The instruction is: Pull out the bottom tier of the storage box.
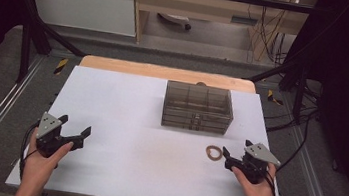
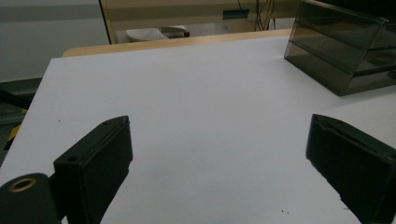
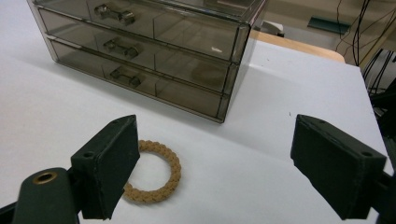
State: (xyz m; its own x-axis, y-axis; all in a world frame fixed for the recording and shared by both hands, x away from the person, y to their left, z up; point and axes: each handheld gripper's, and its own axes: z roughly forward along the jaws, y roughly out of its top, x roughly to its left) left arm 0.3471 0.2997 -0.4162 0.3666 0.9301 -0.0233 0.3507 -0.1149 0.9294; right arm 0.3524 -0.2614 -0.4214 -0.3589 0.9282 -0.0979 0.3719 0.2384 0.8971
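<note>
A smoky clear drawer unit (image 1: 198,107) with three shut drawers stands on the white table (image 1: 124,122), right of centre. In front of it lies a tan braided ring (image 1: 214,153). My right gripper (image 1: 236,152) is open just right of the ring; in the right gripper view the ring (image 3: 159,172) lies beside and partly behind the left jaw, with the drawer unit (image 3: 149,51) beyond. My left gripper (image 1: 76,126) is open near the table's front left corner, with nothing between its jaws; the left gripper view has the drawer unit (image 2: 345,51) at far right.
A wooden board edge (image 1: 165,72) runs along the table's far side. Black frame bars (image 1: 35,25) and cables (image 1: 271,34) stand beyond it. A bare white surface spreads between the two grippers.
</note>
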